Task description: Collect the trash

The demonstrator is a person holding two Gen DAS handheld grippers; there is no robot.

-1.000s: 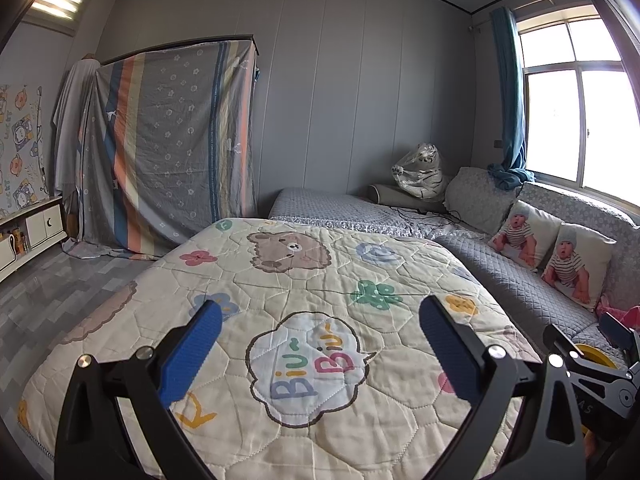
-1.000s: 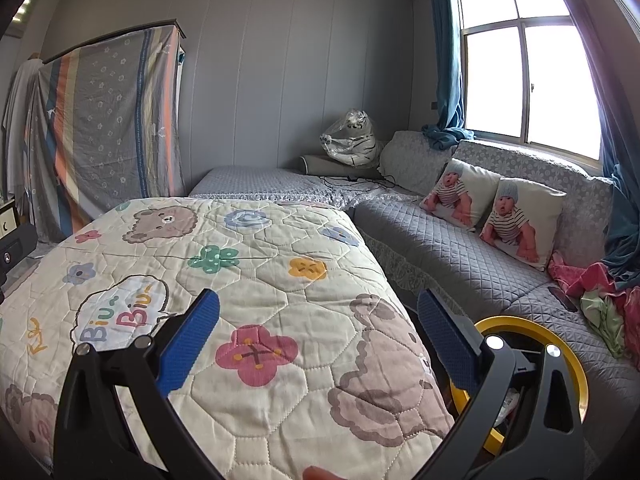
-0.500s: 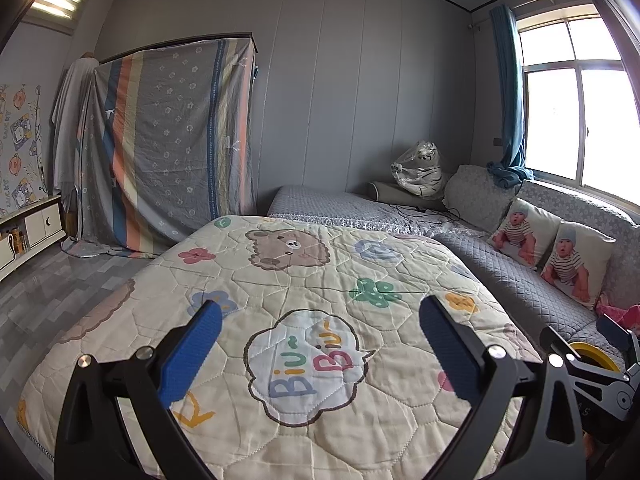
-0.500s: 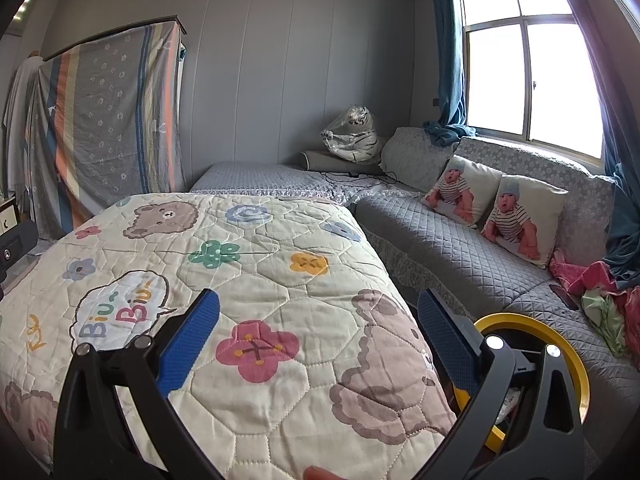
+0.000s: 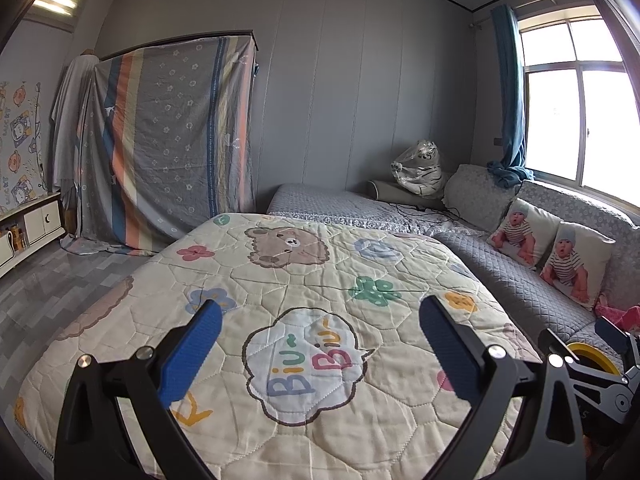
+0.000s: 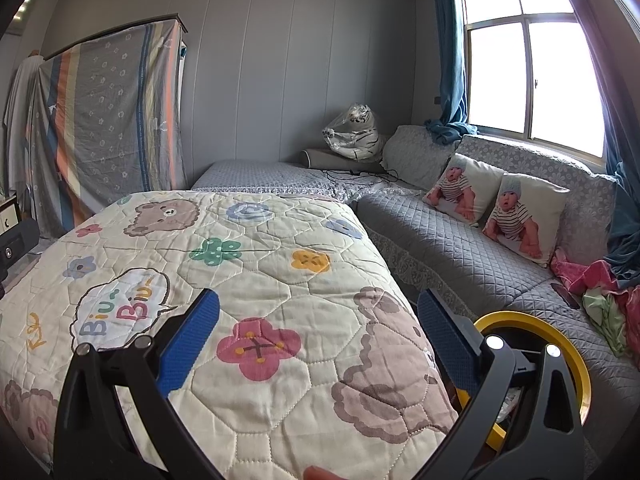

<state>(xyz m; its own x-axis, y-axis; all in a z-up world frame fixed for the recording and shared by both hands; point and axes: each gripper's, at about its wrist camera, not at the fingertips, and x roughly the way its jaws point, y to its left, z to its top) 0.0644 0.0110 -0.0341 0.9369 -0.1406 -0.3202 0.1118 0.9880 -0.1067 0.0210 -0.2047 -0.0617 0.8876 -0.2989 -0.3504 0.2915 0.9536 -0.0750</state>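
Note:
My left gripper (image 5: pixel 320 340) is open and empty, held above the quilted bed cover (image 5: pixel 304 280) with cartoon prints. My right gripper (image 6: pixel 318 340) is open and empty above the same quilt (image 6: pixel 248 264), near its right edge. A yellow-rimmed bin (image 6: pixel 532 320) stands between the bed and the sofa, partly hidden behind the right finger; its rim also shows in the left wrist view (image 5: pixel 592 354). No loose trash shows on the quilt.
A grey quilted sofa (image 6: pixel 460 240) runs along the window wall with two baby-print pillows (image 6: pixel 496 204). A plastic-wrapped tiger toy (image 6: pixel 354 132) sits in the corner. Clothes (image 6: pixel 600 292) are piled at the sofa's near end. A sheet-covered wardrobe (image 5: pixel 168 140) stands at the left.
Both views have shifted only slightly; the grippers stay open and empty above the quilt.

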